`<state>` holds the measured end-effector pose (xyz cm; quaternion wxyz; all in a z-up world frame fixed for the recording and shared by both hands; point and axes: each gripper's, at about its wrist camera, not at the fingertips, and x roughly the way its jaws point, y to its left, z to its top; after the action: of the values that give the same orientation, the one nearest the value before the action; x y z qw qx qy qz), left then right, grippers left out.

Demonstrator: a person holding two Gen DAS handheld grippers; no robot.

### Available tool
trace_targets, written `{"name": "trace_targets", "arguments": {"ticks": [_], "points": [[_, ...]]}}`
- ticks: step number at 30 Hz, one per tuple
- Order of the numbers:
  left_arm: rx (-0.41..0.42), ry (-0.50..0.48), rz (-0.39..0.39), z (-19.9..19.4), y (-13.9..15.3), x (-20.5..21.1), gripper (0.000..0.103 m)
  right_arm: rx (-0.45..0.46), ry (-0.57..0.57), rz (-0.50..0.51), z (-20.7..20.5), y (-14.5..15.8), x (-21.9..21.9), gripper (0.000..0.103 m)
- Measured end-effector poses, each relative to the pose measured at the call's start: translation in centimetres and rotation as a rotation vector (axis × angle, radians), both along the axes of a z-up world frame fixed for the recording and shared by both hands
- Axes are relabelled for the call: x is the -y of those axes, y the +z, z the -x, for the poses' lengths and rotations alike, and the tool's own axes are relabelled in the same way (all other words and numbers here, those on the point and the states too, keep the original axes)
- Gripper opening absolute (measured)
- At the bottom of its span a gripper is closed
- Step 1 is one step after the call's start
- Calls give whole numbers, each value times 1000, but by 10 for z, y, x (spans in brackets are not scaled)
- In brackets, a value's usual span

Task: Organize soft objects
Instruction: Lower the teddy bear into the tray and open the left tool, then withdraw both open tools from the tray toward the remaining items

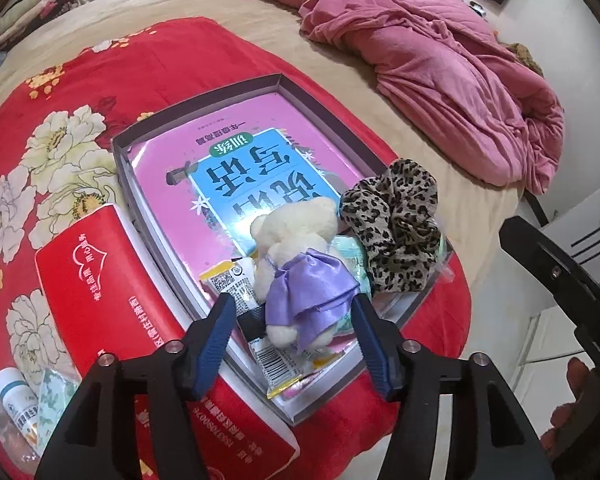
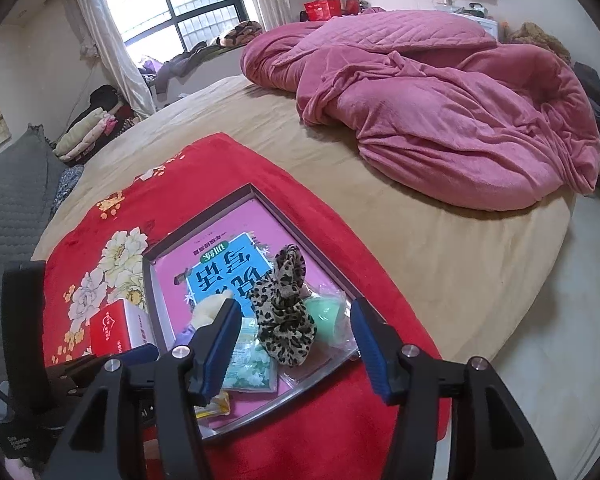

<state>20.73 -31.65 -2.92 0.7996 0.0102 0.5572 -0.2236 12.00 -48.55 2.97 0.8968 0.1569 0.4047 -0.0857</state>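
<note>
A shallow grey tray (image 1: 204, 108) sits on a red floral blanket (image 1: 80, 92) spread over a tan bed (image 2: 440, 248), holding a pink and blue workbook (image 1: 236, 168) and a small heap of soft things. In the left wrist view, the left gripper (image 1: 294, 312) hangs over the near end of the tray with its blue-padded jaws spread wide on either side of a cream teddy bear (image 1: 296, 240) in a lilac satin dress; the pads stand clear of the toy and grip nothing. The bear lies on yellow and green packets (image 1: 236, 280), touching a leopard-print scrunchie (image 1: 396, 232) just to its right. A red tissue box (image 1: 112, 288) lies against the tray's left wall, with a white bottle (image 1: 14, 392) near the blanket's edge. From the right wrist view, the right gripper (image 2: 294, 344) is likewise wide open and empty, held above the scrunchie (image 2: 284, 312), beside which a pale green object (image 2: 324, 312), possibly a cup in clear wrap, rests in the tray. A rumpled pink quilt (image 2: 440, 100) fills the far side of the bed.
</note>
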Motion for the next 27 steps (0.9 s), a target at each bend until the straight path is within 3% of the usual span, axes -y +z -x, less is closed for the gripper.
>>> {"name": "trace_targets", "arguments": {"ticks": [8, 17, 27], "points": [[37, 2, -11, 13, 16, -6, 68, 7, 14, 9, 3, 8, -9, 61], [106, 28, 4, 32, 56, -22, 77, 30, 14, 26, 13, 24, -14, 63], [150, 67, -10, 60, 80, -54, 77, 49, 36, 55, 24, 41, -34, 67]]}}
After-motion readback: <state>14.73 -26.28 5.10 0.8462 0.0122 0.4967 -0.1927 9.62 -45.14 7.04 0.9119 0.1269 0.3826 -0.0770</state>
